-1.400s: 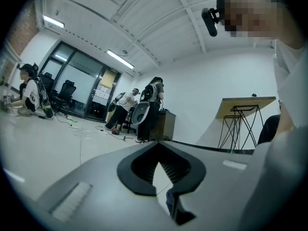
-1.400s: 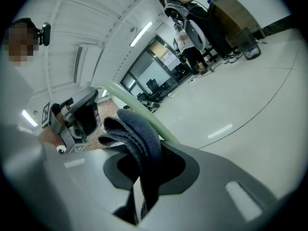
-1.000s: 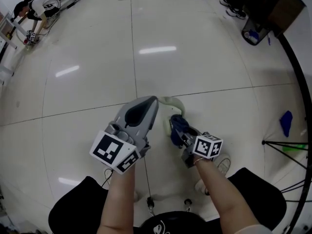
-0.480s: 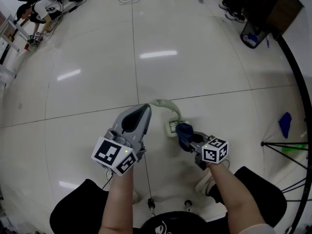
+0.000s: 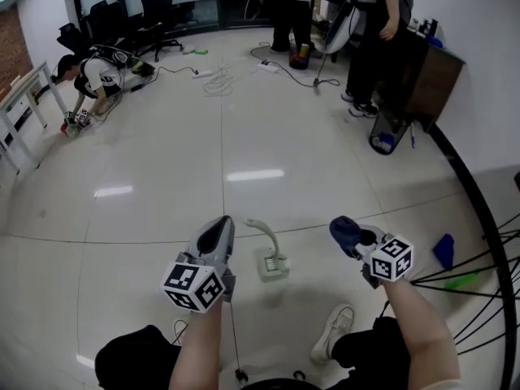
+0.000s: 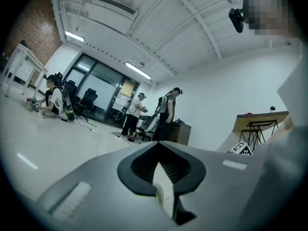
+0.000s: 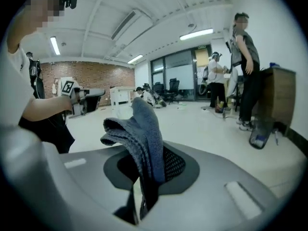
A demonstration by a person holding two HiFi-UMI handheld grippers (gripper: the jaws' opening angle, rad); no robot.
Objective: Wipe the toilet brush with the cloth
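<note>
**Both grippers backed off the brush, wipe contact broken**

- Biggest change: a second ago the head view looked straight down at both grippers crowded over the brush. Now it takes in the whole floor and the far end of the room, with people at 12 o'clock and one crouched at 10 o'clock.
- Grippers have separated. Left gripper was tip-to-tip with the top of the handle. It now sits at 9 o'clock of the brush, near it but with a visible gap.
- Right gripper was down against the base. It has swung out to 3 o'clock, well apart and raised.
- Toilet brush stands alone on the floor, curved pale-green handle up, seated in its square holder. Nothing touches it.
- Left jaws, per the left gripper view: slightly spread, with a thin wedge of daylight between them. A pale green sliver sits at the gap and I can't say what it is. No clear grip on anything.
- Right jaws, per the right gripper view: pinching the cloth, a blue-grey fold sticking up out of them. In the head view the cloth bunches over the tip.

My read: one wiping pass is over, or the task is done. Another pass needs the left gripper back on the handle and the cloth brought back in from 3 o'clock.
</note>
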